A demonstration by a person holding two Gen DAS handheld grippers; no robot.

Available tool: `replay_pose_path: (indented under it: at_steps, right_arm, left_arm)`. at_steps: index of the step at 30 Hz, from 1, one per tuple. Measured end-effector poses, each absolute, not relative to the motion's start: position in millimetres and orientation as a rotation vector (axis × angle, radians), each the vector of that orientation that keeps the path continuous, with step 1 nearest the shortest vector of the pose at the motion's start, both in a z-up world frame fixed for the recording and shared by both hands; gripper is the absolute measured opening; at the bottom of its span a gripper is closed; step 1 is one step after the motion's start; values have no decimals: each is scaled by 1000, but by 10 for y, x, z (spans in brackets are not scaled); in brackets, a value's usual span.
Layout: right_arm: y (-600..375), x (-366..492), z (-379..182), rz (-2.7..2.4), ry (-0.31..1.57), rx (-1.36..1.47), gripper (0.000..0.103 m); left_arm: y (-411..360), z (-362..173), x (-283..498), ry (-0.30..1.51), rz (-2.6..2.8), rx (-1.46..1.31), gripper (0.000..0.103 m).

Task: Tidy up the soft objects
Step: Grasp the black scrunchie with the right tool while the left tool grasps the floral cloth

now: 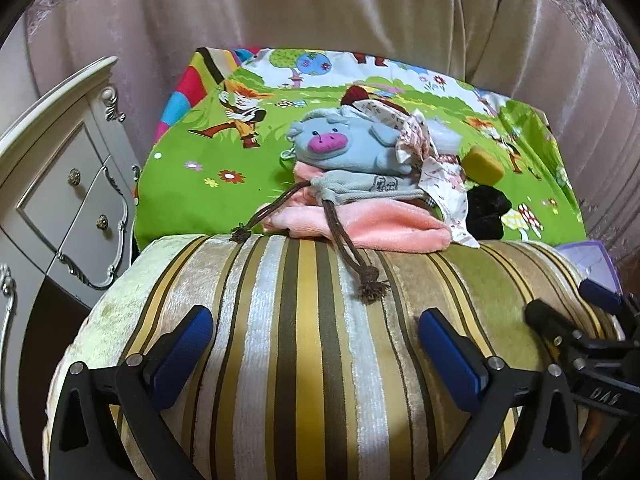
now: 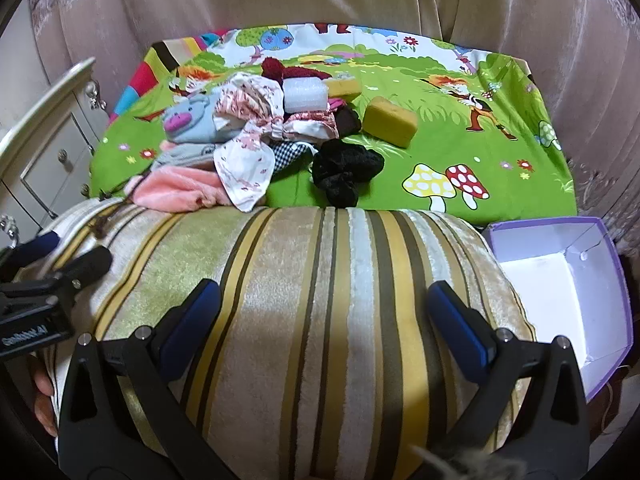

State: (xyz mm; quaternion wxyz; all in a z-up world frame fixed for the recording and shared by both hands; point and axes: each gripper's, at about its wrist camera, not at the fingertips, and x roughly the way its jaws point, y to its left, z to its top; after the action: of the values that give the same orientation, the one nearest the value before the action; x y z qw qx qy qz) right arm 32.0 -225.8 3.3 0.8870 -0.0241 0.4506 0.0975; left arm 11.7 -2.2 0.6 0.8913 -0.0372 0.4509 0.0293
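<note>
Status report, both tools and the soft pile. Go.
Left tool open, empty, over striped cushion. Right tool open, empty, same cushion. Soft pile untouched on green cloth; purple box empty at right. Nothing blocking.

striped cushion [image 2: 320, 300] gold/olive/silver | sponge [image 2: 390, 121] yellow | scrunchie [image 2: 346, 168] seemingly black

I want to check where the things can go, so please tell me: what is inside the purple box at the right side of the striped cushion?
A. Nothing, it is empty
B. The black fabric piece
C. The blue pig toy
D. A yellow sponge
A: in the right wrist view the purple box shows only its bare white inside, while the sponge, black fabric and pig toy lie on the green sheet.
</note>
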Motion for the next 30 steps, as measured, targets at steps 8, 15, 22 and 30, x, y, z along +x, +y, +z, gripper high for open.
replay_pose_path:
  at_steps: [8, 15, 22, 30]
  right_arm:
    - [-2436, 565, 362, 280, 962, 8, 103]
    - [-2544, 1111, 485, 300, 996, -27, 103]
    - [-2458, 1564, 159, 342, 1085, -94, 103]
    - [-2586, 1854, -160, 385, 1179, 38, 88]
  left_arm:
    - [-7, 244, 494, 972, -57, -127, 103]
    - [-266, 387, 1197, 1018, -244, -130, 88]
    - [-582, 172, 1841, 1102, -328, -88, 55]
    - [-684, 19, 2051, 1097, -433, -122, 7]
